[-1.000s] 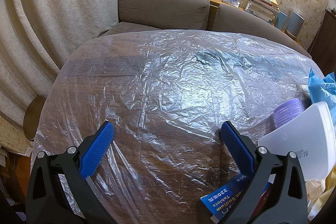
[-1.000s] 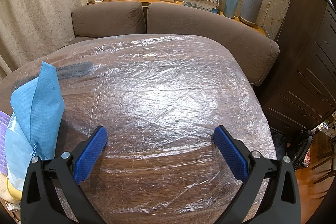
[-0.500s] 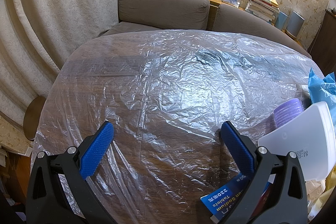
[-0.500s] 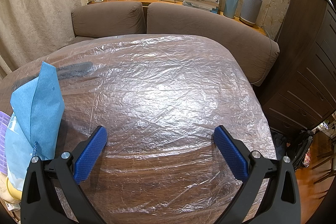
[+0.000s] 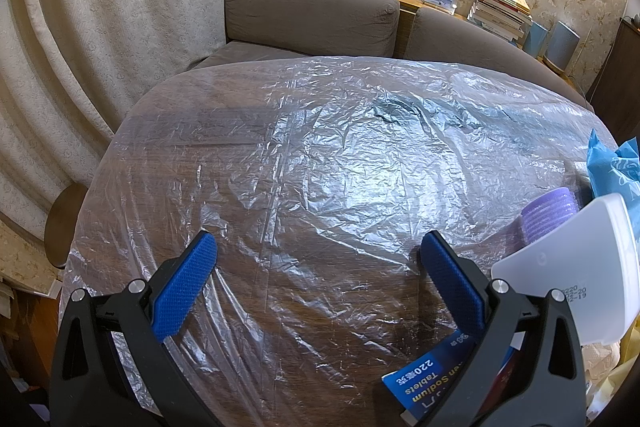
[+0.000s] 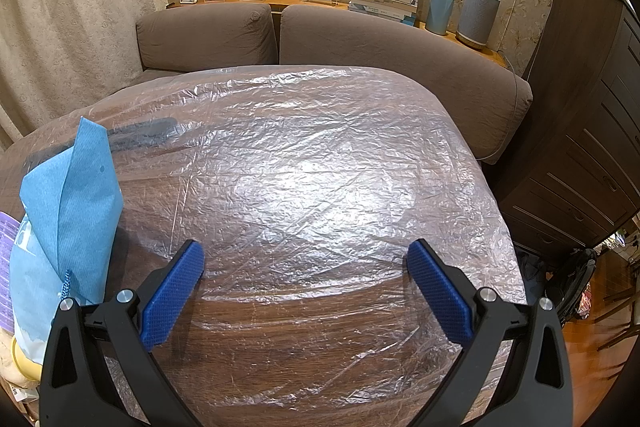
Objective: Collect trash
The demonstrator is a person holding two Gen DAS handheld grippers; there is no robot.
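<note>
Beside blue bag [image 6: 68, 211], white container [image 5: 576, 279].

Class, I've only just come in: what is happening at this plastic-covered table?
A person holds two grippers over the plastic-covered table. The left gripper and right gripper are both open and hold nothing. The trash lies between them: a blue tablet box, white lid, purple ribbed cap and blue bag. Nothing is picked up yet.

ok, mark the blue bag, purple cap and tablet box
blue bag [image 6: 76, 195]: right wrist view, on its folded front face
purple cap [image 5: 550, 213]: left wrist view, on its ribbed side
tablet box [image 5: 424, 383]: left wrist view, on its printed blue face
</note>
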